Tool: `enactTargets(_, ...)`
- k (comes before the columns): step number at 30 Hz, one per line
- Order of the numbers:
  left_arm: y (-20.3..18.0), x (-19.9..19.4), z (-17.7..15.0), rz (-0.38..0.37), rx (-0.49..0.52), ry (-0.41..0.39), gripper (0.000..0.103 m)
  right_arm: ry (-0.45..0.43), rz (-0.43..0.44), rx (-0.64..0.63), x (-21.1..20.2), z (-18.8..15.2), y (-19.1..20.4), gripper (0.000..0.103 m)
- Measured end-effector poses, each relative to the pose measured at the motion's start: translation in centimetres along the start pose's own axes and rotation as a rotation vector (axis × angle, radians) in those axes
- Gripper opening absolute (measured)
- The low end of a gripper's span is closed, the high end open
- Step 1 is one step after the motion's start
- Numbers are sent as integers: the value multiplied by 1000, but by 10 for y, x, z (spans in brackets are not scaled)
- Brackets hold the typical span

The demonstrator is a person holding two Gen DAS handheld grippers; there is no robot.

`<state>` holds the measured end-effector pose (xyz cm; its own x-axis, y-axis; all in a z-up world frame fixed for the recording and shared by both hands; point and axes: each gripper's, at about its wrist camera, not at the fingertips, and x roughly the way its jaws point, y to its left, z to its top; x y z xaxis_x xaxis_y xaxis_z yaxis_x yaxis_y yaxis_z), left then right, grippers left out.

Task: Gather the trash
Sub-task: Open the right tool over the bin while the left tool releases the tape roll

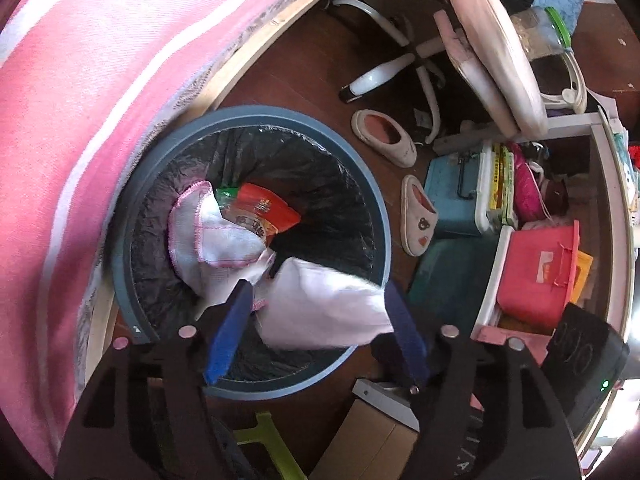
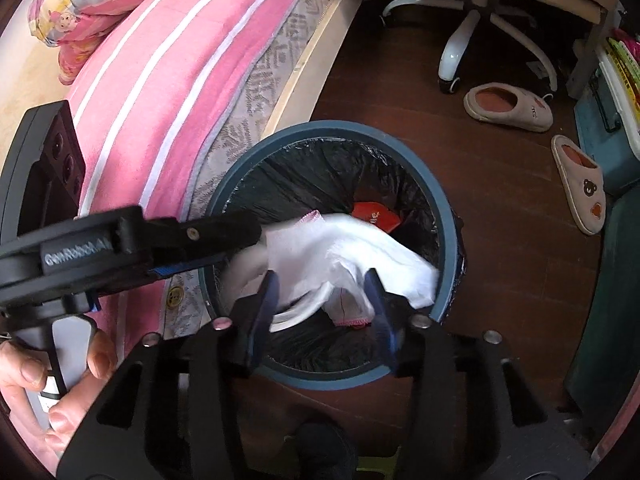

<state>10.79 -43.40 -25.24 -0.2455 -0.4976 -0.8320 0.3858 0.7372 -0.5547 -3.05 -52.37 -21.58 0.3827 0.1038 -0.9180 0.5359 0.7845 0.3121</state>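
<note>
A round bin (image 1: 280, 114) (image 2: 332, 128) with a blue-grey rim and black liner stands on the wood floor beside the bed. Inside lie a white cloth with pink hem (image 1: 216, 232) and a red snack wrapper (image 1: 264, 208) (image 2: 376, 214). My left gripper (image 1: 316, 320) hangs over the bin with its blue fingers wide apart. A blurred white piece (image 1: 320, 304) sits loose between them. My right gripper (image 2: 320, 300) also stands open above the bin, with white cloth (image 2: 340, 248) draped between its fingers and not pinched. The left gripper (image 2: 236, 246) reaches in from the left.
The bed with a pink striped sheet (image 1: 100, 100) (image 2: 160, 80) crowds the bin's left side. Two slippers (image 2: 508, 108) (image 2: 580, 184) and a white chair base (image 2: 472, 40) lie beyond. A teal box (image 1: 456, 196) and a red box (image 1: 540, 276) sit right. A hand (image 2: 24, 372) holds the left gripper.
</note>
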Motion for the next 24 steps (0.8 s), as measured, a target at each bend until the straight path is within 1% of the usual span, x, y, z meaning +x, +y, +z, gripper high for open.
enactTargets(2,1,-3,0,-2,-7,-7,71,-2,-4,3,-1,0,0,56)
enactTargets(6,3,-11,-2,-7,-14,-28,76,-22,-7,8,-7,-4,1,66)
enactTargets(9,3,-21,-4,-5,-16,-58,80,-32,-2,5,-14,-6,2,72)
enactTargets(14,3,-42,-11,-4,-30,-114,82,-65,16,-3,-31,-12,6,77)
enactTargets(16,2,-55,-15,-5,-34,-146,82,-82,35,-3,-41,-14,10,79)
enactTargets(20,1,-94,-27,-37,-32,-237,84,-115,81,-22,-63,-14,21,80)
enactTargets(22,3,-112,-34,-41,-32,-283,85,-151,103,-58,-81,-17,37,80)
enactTargets(24,7,-133,-44,-70,-54,-331,85,-174,121,-83,-92,-19,48,81)
